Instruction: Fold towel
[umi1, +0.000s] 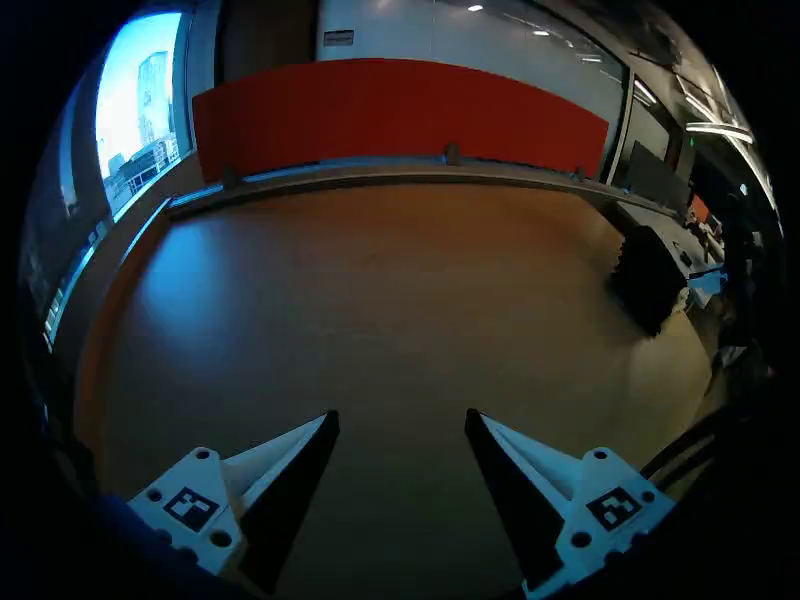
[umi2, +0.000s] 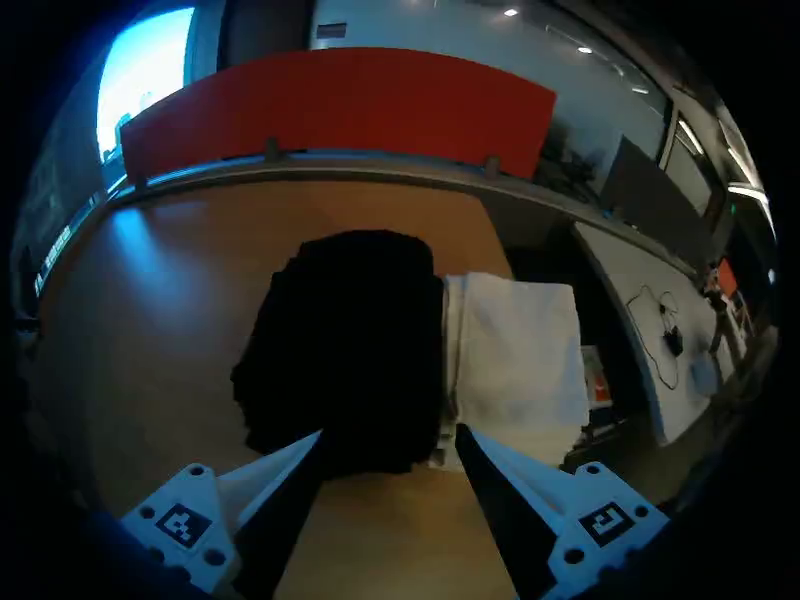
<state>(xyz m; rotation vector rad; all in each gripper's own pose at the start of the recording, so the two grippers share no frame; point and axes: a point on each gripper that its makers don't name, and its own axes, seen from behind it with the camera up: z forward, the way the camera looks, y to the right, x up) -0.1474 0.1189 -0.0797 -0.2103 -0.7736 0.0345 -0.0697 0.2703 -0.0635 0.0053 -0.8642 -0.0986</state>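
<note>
Where the right gripper (umi2: 390, 435) hangs with its jaws spread and nothing between them, a folded black towel (umi2: 345, 340) lies on the wooden bench (umi2: 150, 300) just ahead. Its near edge is at the fingertips; whether they touch cannot be told. A folded white towel (umi2: 520, 350) touches its right side, near the bench's right edge. Beyond that edge stands a pale desk (umi2: 640, 330) with a cable (umi2: 660, 310). The left gripper (umi1: 400, 420) is likewise released over bare wood, with open room ahead up to a red partition (umi1: 400, 110) along the far edge. A dark bundle (umi1: 648, 280) sits far right, too dim to identify.
</note>
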